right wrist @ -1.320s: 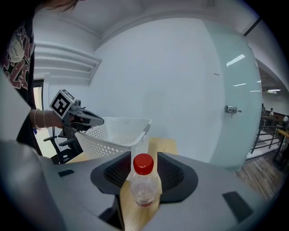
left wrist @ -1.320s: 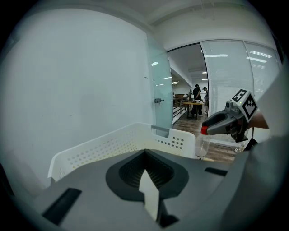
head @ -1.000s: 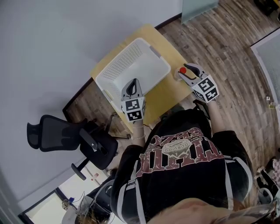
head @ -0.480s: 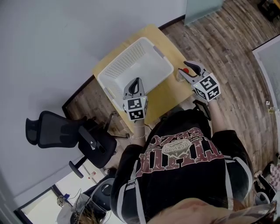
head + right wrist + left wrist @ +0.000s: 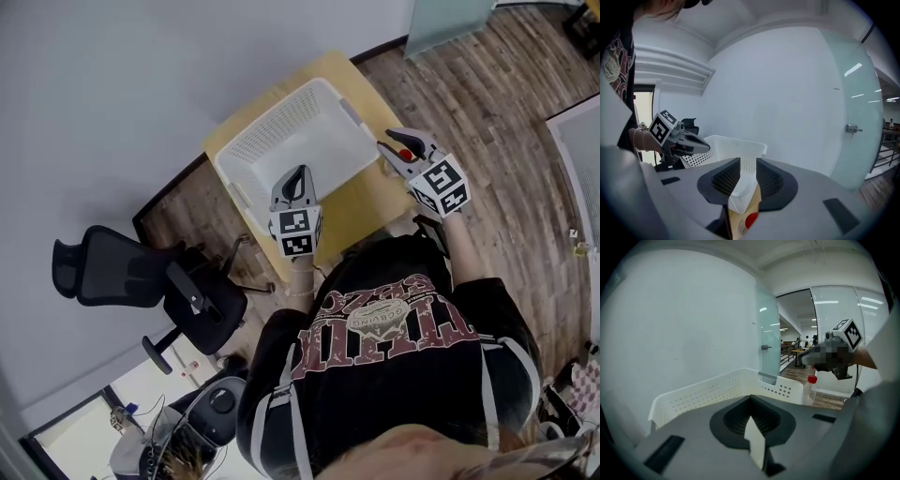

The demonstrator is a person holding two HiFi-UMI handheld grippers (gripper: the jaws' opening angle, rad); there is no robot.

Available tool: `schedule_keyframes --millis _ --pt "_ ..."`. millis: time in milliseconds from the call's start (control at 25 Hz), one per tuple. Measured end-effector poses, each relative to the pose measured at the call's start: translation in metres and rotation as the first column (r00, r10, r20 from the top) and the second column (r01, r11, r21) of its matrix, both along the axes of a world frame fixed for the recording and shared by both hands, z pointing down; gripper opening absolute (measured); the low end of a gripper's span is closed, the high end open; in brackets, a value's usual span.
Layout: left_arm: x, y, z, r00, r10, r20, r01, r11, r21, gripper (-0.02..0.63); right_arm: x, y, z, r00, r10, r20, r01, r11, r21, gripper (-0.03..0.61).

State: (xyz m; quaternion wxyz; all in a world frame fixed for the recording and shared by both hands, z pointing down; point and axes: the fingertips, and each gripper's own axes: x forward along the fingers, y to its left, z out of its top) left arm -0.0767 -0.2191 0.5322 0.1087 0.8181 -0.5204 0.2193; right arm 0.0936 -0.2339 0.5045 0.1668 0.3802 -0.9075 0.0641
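Beneath right gripper (image 5: pixel 748 164), bottle (image 5: pixel 750 221) cap only, whole from left gripper view

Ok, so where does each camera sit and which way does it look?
Head view: on the head, looking down; basket, left gripper, right gripper, black shirt.
Left gripper view: along its jaws, over the basket toward the bottle, right gripper.
Right gripper view: along its jaws, toward basket, left gripper.
Both gripper views share the basket.

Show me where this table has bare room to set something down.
Free: the table strip in front of the basket, between left hand-held gripper and bottle; also inside the basket. Crowded: the right corner, where the right hand-held gripper hangs over the bottle.
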Motion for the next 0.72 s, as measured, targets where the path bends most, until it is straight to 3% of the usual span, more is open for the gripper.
schedule_keyframes --millis 280,720 --pt "-0.003 -0.001 -0.002 1.0 -0.013 -0.021 0.013 1.0 0.008 0.044 -0.03 -0.004 -0.019 0.999 -0.044 0.025 0.043 0.999 0.028 0.076" --pt "-0.003 -0.007 -0.003 1.0 -0.003 0.016 0.002 1.0 0.03 0.044 -0.069 -0.009 -0.023 0.993 -0.113 0.032 0.112 0.993 0.034 0.049"
